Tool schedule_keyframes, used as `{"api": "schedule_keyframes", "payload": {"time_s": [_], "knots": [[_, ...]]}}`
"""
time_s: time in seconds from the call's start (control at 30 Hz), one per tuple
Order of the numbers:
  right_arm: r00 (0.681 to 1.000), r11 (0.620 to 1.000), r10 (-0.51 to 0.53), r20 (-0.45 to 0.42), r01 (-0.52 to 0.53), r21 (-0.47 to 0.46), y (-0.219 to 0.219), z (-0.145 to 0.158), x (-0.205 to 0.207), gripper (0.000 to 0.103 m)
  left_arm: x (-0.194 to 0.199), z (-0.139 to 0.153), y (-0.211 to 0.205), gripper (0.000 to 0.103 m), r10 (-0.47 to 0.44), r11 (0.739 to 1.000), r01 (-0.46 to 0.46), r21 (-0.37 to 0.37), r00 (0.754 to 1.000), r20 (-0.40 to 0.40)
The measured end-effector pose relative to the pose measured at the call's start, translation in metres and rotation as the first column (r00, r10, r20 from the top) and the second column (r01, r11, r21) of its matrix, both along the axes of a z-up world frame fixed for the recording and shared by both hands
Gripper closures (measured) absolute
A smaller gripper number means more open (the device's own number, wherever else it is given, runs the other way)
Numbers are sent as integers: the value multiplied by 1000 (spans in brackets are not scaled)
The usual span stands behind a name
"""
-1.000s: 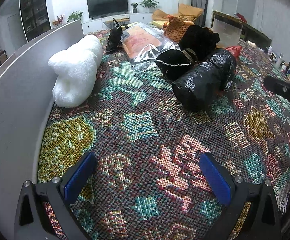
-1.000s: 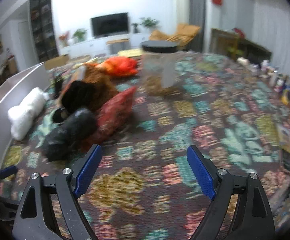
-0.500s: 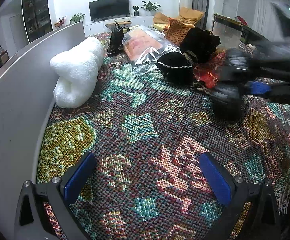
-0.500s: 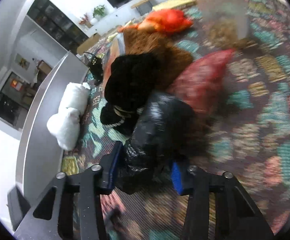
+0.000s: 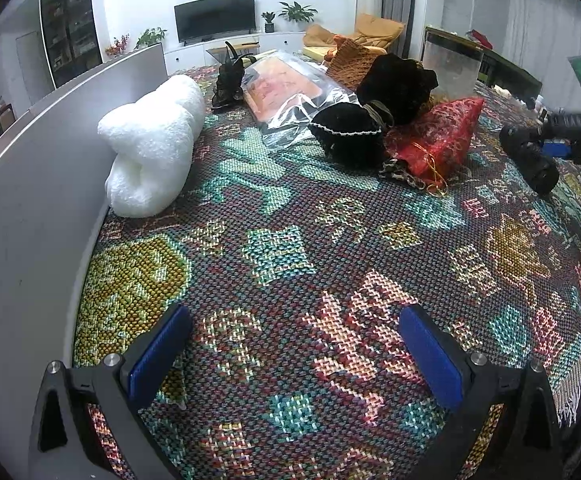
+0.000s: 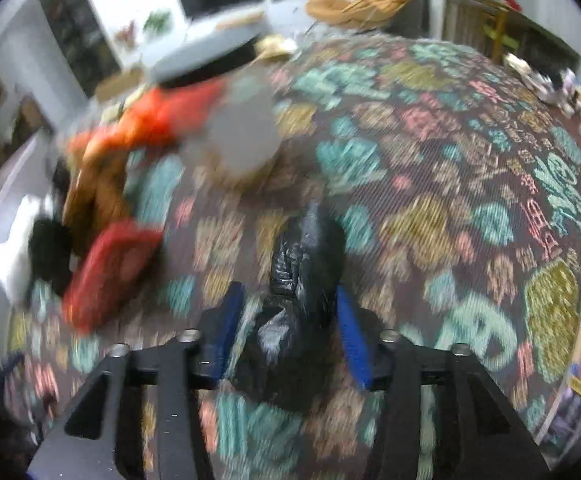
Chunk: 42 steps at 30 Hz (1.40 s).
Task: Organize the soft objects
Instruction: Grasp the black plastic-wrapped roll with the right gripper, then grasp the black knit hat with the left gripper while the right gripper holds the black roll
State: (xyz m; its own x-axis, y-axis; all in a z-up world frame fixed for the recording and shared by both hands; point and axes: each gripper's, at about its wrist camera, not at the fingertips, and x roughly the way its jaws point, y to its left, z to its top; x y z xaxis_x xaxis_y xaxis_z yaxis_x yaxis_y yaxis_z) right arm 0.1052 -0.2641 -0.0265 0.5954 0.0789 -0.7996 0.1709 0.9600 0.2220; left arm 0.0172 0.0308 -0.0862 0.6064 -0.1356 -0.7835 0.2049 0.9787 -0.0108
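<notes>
— Now, where is the black plastic bundle (image 6: 304,280) held, and by which tongs?

— It is gripped by the right tongs (image 6: 290,332), whose blue pads are pressed against its two sides. Its long axis is seen to run forward along the fingers, away from the camera. From the left wrist view the same bundle (image 5: 532,158) is seen at the far right, carried above the patterned woven cloth (image 5: 290,248), well apart from the pile.

— And the left tongs (image 5: 294,354)?

— They are held wide open, with nothing between the pads, low over the near part of the cloth. The right hand is therefore judged the only one placed to set the bundle down; the clear plastic jar (image 6: 238,136) lies ahead of it and a little to the left, though that view is blurred.

— What else is lying on the surface?

— A white rolled towel (image 5: 150,148) is laid against the grey side panel (image 5: 22,184). Further back, a black hat with pale trim (image 5: 350,132), a red patterned pouch (image 5: 438,136), a clear-wrapped packet (image 5: 290,88) and a brown knitted piece (image 5: 350,60) are clustered together, touching one another.

— And the room?

— A television (image 5: 215,16), potted plants and a tan cushion are seen at the far wall.
</notes>
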Motion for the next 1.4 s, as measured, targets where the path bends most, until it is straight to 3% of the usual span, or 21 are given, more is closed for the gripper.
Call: {"api": "schedule_keyframes", "payload": {"time_s": [0.07,0.13,0.23,0.37,0.5,0.6,0.73,0.8,0.83,0.97,1.03,1.1,1.2,1.27,1.3,1.33,1.37,1.4], "knots": [[985,975,-160,64,148,165,-27,-1,-21,30,-1,-1,0,0,-2,1000,2,-1,1000,4],[972,954,-218,84,194,227,-34,-4,-40,30,-1,-1,-1,0,1,1000,-1,1,1000,6],[968,960,-235,93,216,176,-22,-8,-68,28,1,-1,-2,0,7,1000,-7,6,1000,-4],[973,965,-214,89,196,174,-5,-9,-80,28,15,6,-12,0,-36,999,36,21,999,-35],[978,972,-194,79,181,148,-1,-12,-77,27,42,30,-31,0,-88,996,88,28,996,19],[973,959,-226,38,216,183,-9,-23,-73,27,80,50,-49,1,-123,992,121,36,990,70],[958,930,-284,39,266,253,-25,-28,-83,27,129,45,-72,24,-153,986,151,68,987,37],[954,924,-296,44,275,264,-28,-28,-85,27,143,35,-79,41,-192,981,192,41,981,-14],[954,924,-295,45,273,268,-28,-28,-86,27,145,32,-80,62,-219,976,219,2,975,-39],[971,935,-234,55,210,286,-25,-22,-84,26,138,38,-69,71,-186,980,176,-95,977,-109],[990,970,-130,45,118,212,-15,-11,-70,26,125,46,-49,73,-153,975,115,-190,967,-205],[998,985,-50,26,45,164,-10,-1,-54,26,109,52,-35,73,-150,975,96,-202,950,-275],[992,989,71,-101,-57,133,-3,3,-19,26,91,48,-25,73,-129,988,96,-123,943,-307],[969,982,156,-192,-132,132,6,-6,4,27,93,38,-24,62,-115,992,92,-87,943,-311],[955,984,175,-238,-159,85,12,-11,8,30,93,33,-24,57,-103,994,88,-62,946,-306],[943,984,173,-283,-177,10,16,-14,14,56,94,31,-24,49,-87,996,82,-32,949,-304],[940,983,163,-300,-182,-36,16,-17,16,65,93,29,-26,42,-79,997,79,-10,953,-294],[939,981,169,-301,-189,-39,15,-16,21,65,90,29,-26,38,-78,997,80,-3,955,-285]]}}
